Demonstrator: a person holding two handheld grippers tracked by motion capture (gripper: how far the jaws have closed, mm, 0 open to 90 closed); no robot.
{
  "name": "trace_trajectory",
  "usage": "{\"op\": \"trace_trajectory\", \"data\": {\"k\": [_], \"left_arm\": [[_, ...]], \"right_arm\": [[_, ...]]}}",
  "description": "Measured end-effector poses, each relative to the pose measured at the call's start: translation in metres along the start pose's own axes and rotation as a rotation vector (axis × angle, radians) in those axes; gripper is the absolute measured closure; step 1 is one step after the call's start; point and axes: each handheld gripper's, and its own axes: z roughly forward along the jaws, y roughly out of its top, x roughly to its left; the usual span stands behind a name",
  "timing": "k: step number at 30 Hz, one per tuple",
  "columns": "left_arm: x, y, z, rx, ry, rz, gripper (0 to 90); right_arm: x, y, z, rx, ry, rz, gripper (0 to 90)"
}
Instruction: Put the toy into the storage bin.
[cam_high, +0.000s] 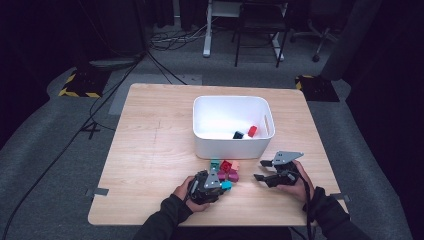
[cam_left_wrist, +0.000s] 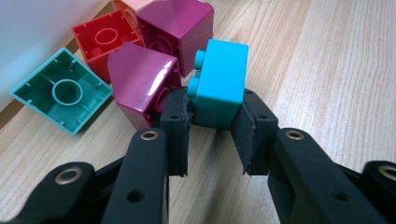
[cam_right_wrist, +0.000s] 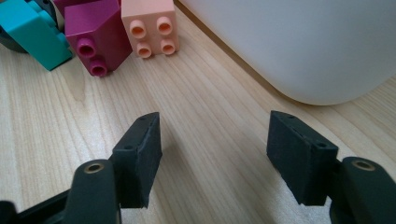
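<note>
The left gripper (cam_left_wrist: 212, 133) clamps its jaws on the cyan brick (cam_left_wrist: 219, 84), on the table (cam_high: 150, 150) beside the magenta bricks (cam_left_wrist: 140, 84). The right gripper (cam_right_wrist: 215, 149) rests nearby, jaws apart, holding nothing.

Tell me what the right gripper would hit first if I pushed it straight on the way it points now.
Most likely the white bin: its rounded wall lies ahead of the open right gripper, with bare table between. The peach brick sits left of that line. Depth is hard to judge.
</note>
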Motion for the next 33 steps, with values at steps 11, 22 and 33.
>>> {"op": "trace_trajectory", "data": {"k": [11, 22, 33], "left_arm": [[0.010, -0.009, -0.017, -0.041, 0.013, -0.055, 68.2], [0.019, -0.026, -0.047, -0.043, 0.067, -0.086, 68.3], [0.034, -0.028, -0.075, -0.106, 0.133, -0.115, 68.3]], "right_arm": [[0.000, 0.000, 0.000, 0.000, -0.003, -0.006, 35.6], [0.000, 0.000, 0.000, -0.001, -0.002, -0.004, 35.6], [0.000, 0.000, 0.000, 0.001, -0.002, -0.001, 35.5]]}}
